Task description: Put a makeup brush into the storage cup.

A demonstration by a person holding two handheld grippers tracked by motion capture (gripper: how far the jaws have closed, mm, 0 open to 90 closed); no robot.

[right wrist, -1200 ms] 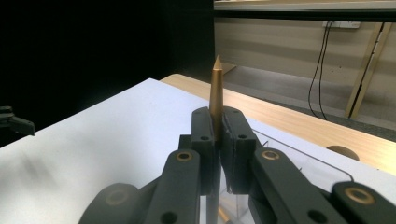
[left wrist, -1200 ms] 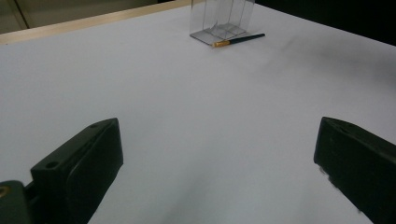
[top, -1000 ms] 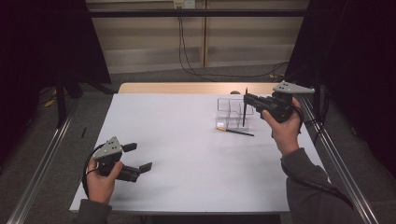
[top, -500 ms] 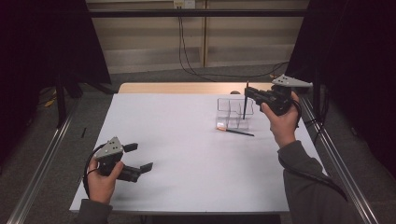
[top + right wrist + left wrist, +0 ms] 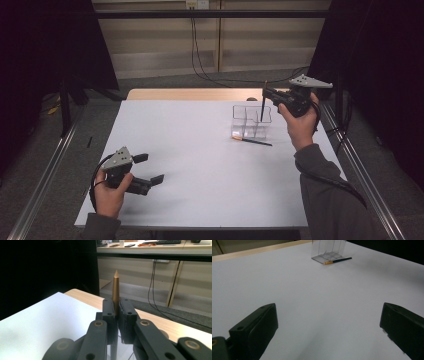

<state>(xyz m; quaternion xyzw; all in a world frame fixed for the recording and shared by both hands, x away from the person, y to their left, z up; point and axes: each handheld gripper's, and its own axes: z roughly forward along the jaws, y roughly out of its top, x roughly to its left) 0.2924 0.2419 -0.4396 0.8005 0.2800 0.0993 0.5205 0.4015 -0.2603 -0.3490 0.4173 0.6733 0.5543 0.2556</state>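
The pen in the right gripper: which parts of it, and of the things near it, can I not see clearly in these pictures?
- Held pen, right gripper view: the shut right gripper hides its lower part.
- Same pen, high view: too thin to tell if its lower end is inside the clear organizer.
- Second pen on the table, left gripper view: too small for details.

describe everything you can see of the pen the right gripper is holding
The pen is slim, with a dark body and a gold, pointed upper end. The right hand-held gripper clamps it just below the gold part. It stands upright above the clear compartment box, its lower end at the box's rim.
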